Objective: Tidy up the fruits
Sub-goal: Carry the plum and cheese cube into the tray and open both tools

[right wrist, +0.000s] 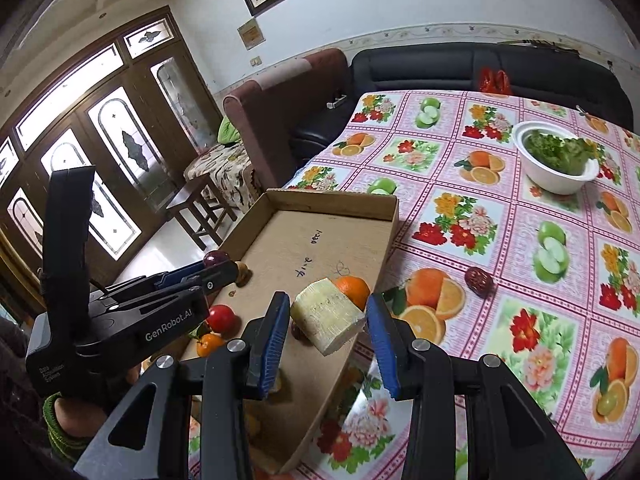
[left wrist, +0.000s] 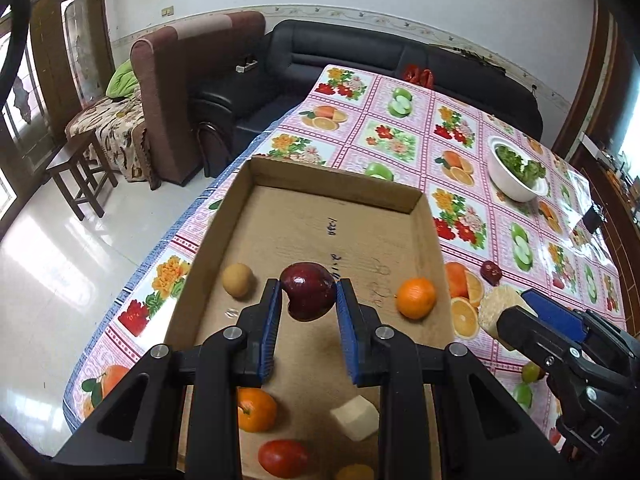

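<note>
A dark red apple (left wrist: 308,296) hangs above the cardboard tray (left wrist: 332,184), with my left gripper (left wrist: 308,300) shut on it. My right gripper (right wrist: 328,320) is shut on a pale yellow fibrous chunk (right wrist: 327,316) over the tray's right wall (right wrist: 360,344). From the left wrist view that gripper (left wrist: 520,312) and its chunk (left wrist: 500,312) sit just right of the tray. In the tray lie a brown round fruit (left wrist: 237,280), two oranges (left wrist: 416,298) (left wrist: 256,408), a red tomato (left wrist: 283,458) and a pale cut chunk (left wrist: 355,418).
A small dark red fruit (right wrist: 479,281) lies on the fruit-print tablecloth (right wrist: 500,216) right of the tray. A white bowl of greens (right wrist: 556,160) stands at the far right. A small green fruit (left wrist: 532,372) lies by the right gripper. Sofas and a stool stand beyond the table's edge.
</note>
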### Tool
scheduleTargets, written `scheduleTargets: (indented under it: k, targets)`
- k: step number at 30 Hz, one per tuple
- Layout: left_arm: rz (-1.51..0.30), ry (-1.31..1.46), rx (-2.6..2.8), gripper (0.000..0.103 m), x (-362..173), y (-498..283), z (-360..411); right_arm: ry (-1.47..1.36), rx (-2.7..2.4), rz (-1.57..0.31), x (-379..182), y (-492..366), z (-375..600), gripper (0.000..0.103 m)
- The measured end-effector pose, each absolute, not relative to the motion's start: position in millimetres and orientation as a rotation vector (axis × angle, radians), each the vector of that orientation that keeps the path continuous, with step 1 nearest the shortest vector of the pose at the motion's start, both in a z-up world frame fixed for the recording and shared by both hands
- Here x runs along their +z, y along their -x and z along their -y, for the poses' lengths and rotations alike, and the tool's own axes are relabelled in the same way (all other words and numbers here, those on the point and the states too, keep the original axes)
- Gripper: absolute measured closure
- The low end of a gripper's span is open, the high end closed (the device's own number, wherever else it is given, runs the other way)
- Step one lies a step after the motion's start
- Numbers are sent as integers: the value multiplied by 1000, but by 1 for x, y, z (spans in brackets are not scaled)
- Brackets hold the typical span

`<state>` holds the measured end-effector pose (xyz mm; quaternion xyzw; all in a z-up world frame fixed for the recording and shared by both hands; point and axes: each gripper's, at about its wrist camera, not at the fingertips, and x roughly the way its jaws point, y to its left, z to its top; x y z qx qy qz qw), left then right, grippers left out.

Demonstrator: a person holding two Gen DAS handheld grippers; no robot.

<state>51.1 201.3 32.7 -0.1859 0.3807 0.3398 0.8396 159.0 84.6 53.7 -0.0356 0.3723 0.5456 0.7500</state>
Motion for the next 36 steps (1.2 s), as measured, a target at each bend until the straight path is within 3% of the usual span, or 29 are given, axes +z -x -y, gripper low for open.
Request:
scheduleTargets:
  k: [36]
  targets:
    - [-900,450,769,78,6,-93,-282,68,1186,-984,24,-216,-194,63]
